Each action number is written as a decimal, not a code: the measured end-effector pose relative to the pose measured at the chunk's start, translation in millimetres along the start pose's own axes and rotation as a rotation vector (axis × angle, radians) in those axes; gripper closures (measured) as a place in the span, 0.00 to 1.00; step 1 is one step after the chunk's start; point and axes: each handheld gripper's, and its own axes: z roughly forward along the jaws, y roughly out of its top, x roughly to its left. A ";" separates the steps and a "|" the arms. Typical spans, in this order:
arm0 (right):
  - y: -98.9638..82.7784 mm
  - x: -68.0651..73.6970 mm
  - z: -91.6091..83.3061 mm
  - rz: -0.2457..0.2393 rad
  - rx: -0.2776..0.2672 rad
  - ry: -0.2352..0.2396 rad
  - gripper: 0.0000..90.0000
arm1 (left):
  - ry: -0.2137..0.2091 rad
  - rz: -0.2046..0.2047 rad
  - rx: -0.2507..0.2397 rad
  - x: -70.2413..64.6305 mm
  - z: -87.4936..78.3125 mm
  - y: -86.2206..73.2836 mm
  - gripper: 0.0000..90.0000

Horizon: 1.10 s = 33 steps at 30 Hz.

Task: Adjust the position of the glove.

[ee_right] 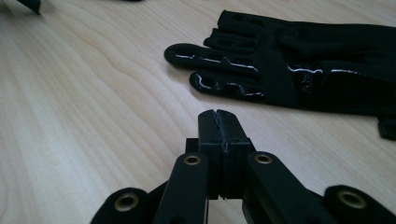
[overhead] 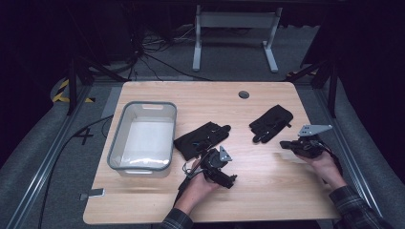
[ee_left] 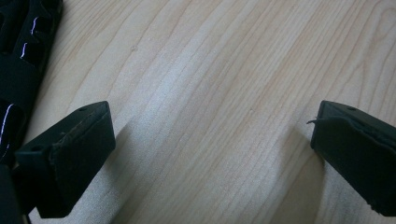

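Right gripper [ee_right: 218,116] is clenched empty beside the black fabric glove [ee_right: 299,79]; left gripper [ee_left: 212,149] is released. With jaws closed, the glove may be pushed, not grasped.

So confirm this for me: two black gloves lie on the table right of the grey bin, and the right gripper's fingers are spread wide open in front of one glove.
Not quite. The right gripper has its fingers shut tight with nothing between them, as the right gripper view shows. The rest holds: both gloves, one and the other, lie right of the grey bin.
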 end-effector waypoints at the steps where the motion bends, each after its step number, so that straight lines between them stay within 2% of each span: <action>1: 2.1 -2.2 2.0 -0.003 0.000 -0.002 1.00 | 0.000 0.000 0.000 0.0 0.0 0.0 0.00; 7: 12.5 -12.8 12.8 -0.008 -0.003 -0.017 1.00 | -0.001 0.002 0.001 0.1 -0.1 0.0 0.00; 13: 22.0 -32.5 19.2 0.007 -0.011 -0.049 1.00 | -0.003 0.001 0.001 0.1 -0.2 -0.2 0.00; 22: 27.6 -55.5 34.8 0.017 0.009 -0.095 1.00 | -0.007 0.004 0.003 0.3 -0.4 -0.2 0.00; 33: 22.7 -60.8 47.3 0.027 0.065 -0.097 1.00 | -0.007 0.004 0.003 0.2 -0.4 -0.3 0.00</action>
